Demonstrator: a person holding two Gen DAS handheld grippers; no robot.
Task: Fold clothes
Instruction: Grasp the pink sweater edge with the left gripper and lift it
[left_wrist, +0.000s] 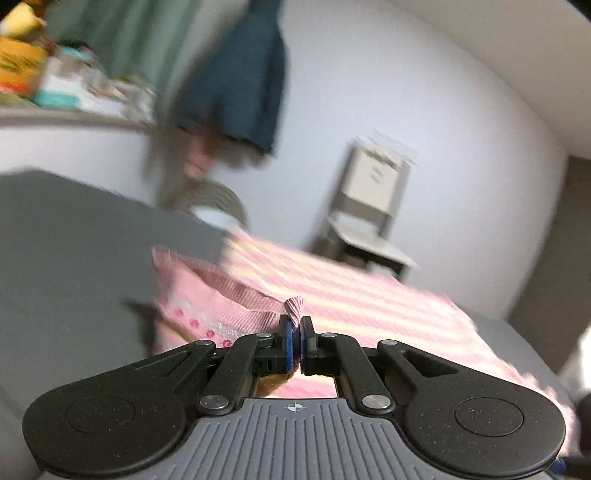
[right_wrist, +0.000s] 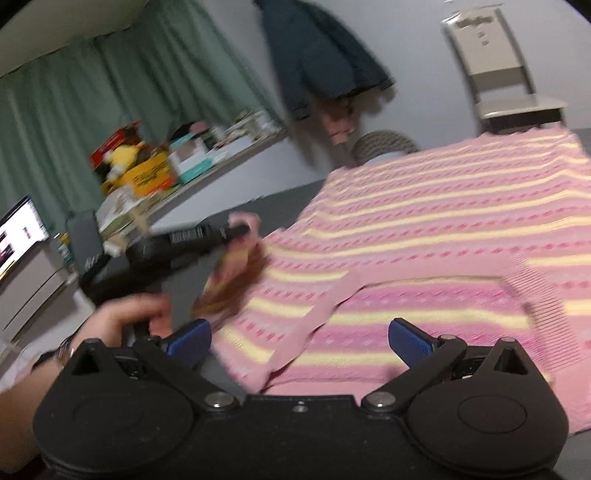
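Pink-and-yellow striped sweater (right_wrist: 443, 229) spread flat over the grey bench (left_wrist: 74, 266), reaching toward its far edge near the pale chair (right_wrist: 495, 66) by the wall. Left gripper (left_wrist: 294, 345) closed tight, blue pads pressed together on a small pinch of pink ribbed fabric that pokes up between the fingertips; beside it, a pink edge with tiny embroidered flowers lifted off the bench surface. Seen from the right wrist, that same left gripper (right_wrist: 242, 232) held by a hand (right_wrist: 129, 314) at the sweater's left edge, with a bunched fold of the knit raised there. Right gripper (right_wrist: 299, 338) spread wide, blue pads (right_wrist: 408, 338) well apart and clasping nothing, hovering over the near part of the sweater where a ribbed band runs across the stripes. Much motion blur in both views. Beyond the bench: dark teal jacket (right_wrist: 317, 55) hanging on the white wall, green curtain (right_wrist: 110, 92), a cluttered shelf (right_wrist: 192, 166) with boxes and a yellow toy, a lit screen (right_wrist: 18, 232) at far left.
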